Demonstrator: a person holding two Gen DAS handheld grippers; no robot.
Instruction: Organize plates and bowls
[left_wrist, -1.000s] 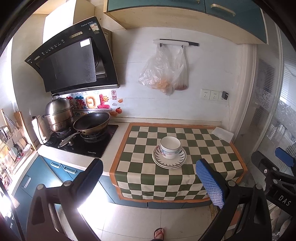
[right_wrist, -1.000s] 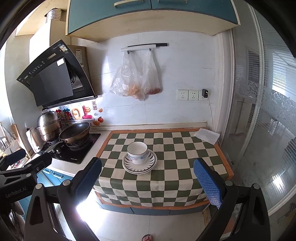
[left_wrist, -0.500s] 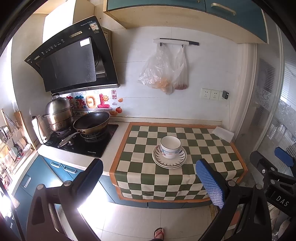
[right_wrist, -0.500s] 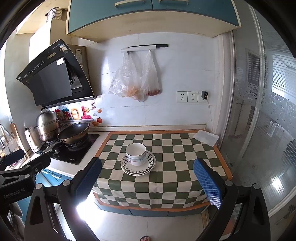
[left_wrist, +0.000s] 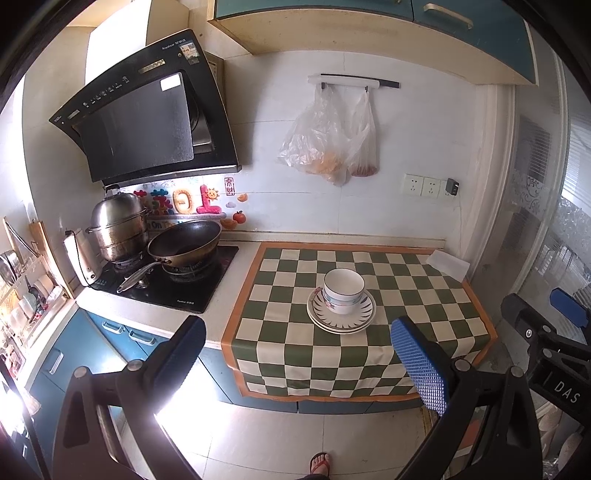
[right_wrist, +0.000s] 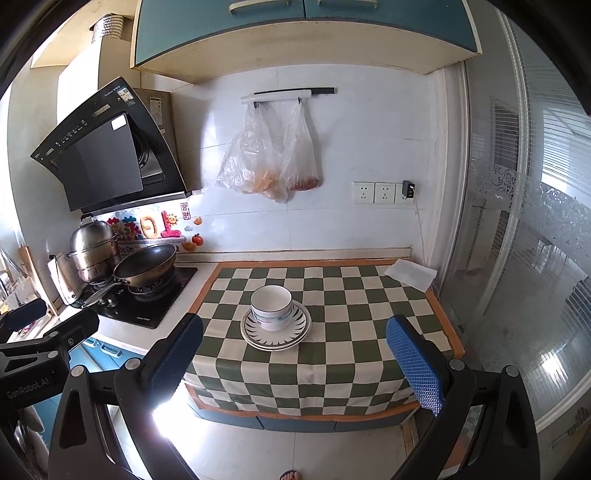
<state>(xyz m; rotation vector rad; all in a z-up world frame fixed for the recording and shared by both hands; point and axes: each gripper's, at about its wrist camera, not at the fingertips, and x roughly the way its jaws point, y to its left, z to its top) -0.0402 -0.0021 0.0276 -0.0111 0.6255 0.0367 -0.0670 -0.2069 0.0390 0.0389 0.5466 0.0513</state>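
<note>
Checkered cloth (left_wrist: 402, 291) under stacked bowls (left_wrist: 343, 290), plates (left_wrist: 341, 317)

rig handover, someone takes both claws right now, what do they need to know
Left claw: open, empty, held back from the counter.
Right claw: open, empty, also held back.
Bowls: stacked on the plates, mid checkered cloth, nothing else on the cloth but a white paper at its far right corner.
Done: bowls and plates look gathered into one pile.
Left: probably nothing, or moving the pile if it belongs elsewhere; I cannot tell where.
</note>
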